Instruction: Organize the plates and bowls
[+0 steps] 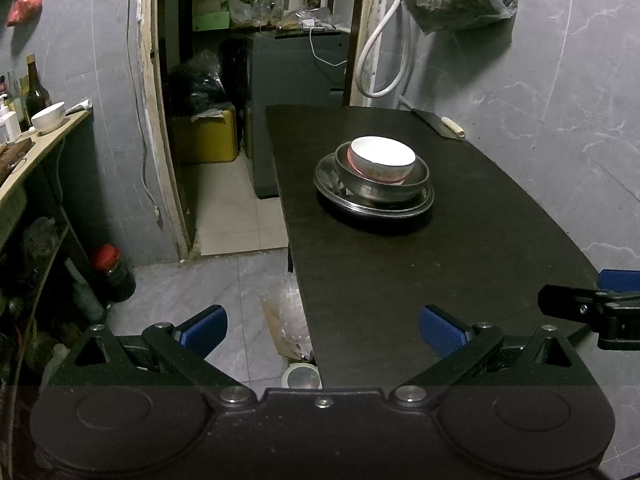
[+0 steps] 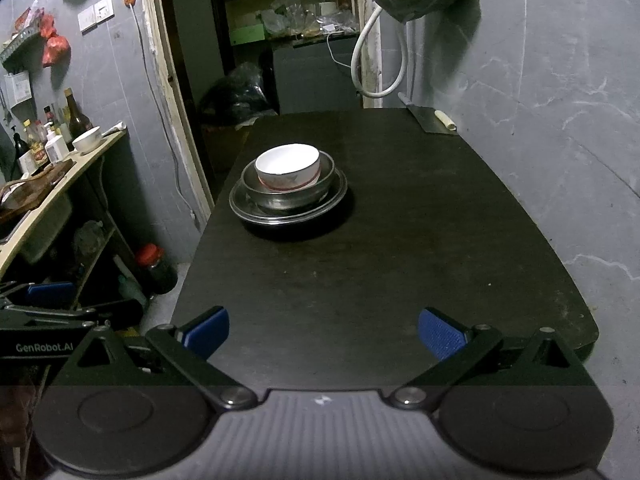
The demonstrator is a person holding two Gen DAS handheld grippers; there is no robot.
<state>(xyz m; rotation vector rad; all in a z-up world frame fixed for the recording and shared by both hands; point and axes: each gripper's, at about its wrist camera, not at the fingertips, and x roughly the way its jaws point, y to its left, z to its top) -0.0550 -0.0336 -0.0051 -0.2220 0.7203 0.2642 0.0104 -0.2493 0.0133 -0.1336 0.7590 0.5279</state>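
Well ahead of both wide-open, empty tools (image 1: 323, 330) (image 2: 323, 330), the nested bowls (image 2: 288, 178) sit stacked.

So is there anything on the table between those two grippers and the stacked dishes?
Nothing visible. Bare dark table lies between the open right gripper, the open left gripper and the stack: white bowl in a metal bowl on a metal plate.

Small bowl (image 2: 287, 166) in larger bowl (image 2: 288, 194) on plate (image 2: 240, 204), table (image 2: 400, 260) far-left; cleaver (image 2: 430, 120) behind
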